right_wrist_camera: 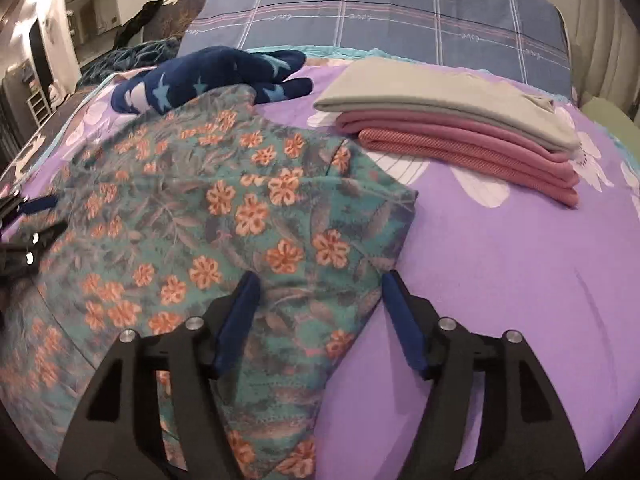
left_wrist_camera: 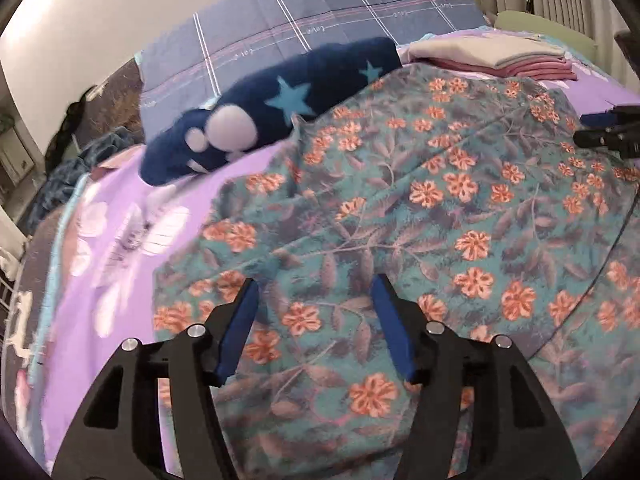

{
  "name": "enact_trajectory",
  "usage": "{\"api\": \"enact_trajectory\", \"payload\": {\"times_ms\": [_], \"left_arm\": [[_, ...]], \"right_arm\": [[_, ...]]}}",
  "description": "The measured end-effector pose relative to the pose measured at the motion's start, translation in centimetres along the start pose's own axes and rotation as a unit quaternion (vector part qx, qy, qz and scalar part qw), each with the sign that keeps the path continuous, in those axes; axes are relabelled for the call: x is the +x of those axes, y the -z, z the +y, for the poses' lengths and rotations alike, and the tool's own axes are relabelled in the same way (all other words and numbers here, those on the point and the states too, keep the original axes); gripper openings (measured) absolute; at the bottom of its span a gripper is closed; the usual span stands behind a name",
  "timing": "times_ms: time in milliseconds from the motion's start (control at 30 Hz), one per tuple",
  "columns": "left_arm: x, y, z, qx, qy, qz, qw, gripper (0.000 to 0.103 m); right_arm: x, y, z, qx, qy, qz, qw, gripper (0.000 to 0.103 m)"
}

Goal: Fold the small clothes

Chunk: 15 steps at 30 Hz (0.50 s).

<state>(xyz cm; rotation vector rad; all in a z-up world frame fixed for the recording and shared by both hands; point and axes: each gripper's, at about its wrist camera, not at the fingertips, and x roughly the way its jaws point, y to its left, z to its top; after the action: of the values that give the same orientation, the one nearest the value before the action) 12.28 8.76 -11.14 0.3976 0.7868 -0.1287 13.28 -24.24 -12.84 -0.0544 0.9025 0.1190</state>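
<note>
A teal garment with orange flowers (left_wrist_camera: 420,208) lies spread on the purple bed sheet (left_wrist_camera: 100,264); it also shows in the right wrist view (right_wrist_camera: 224,216). My left gripper (left_wrist_camera: 316,284) is open, hovering over the garment's near left part. My right gripper (right_wrist_camera: 320,280) is open over the garment's right edge, where it meets the sheet (right_wrist_camera: 500,280). The right gripper also shows at the right edge of the left wrist view (left_wrist_camera: 608,132), and the left gripper at the left edge of the right wrist view (right_wrist_camera: 28,224).
A stack of folded clothes, grey on pink (right_wrist_camera: 460,128), sits at the back right of the bed (left_wrist_camera: 492,58). A navy star-patterned garment (left_wrist_camera: 256,120) lies behind the floral one (right_wrist_camera: 208,76). A blue plaid pillow (right_wrist_camera: 380,12) is at the head.
</note>
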Motion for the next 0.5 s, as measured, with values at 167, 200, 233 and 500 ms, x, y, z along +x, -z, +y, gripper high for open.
{"api": "enact_trajectory", "payload": {"times_ms": [167,200,233,500], "left_arm": [[-6.2,0.0,1.2,-0.028,0.007,-0.038,0.9989,0.061],[-7.7,0.9,1.4,-0.026,0.004,-0.045,0.9986,0.063],[-8.6,1.7,1.4,-0.025,0.0,-0.046,0.9986,0.063],[-10.2,12.4,4.7,-0.127,0.017,0.072,0.9891,0.063]], "right_arm": [[-4.4,0.3,1.1,0.022,0.028,-0.009,0.999,0.066],[-5.5,1.1,1.3,0.02,0.023,-0.013,0.999,0.066],[-7.0,2.2,1.4,0.015,0.021,-0.021,0.999,0.066],[-11.8,11.7,1.7,0.011,0.006,0.032,0.999,0.067]]}}
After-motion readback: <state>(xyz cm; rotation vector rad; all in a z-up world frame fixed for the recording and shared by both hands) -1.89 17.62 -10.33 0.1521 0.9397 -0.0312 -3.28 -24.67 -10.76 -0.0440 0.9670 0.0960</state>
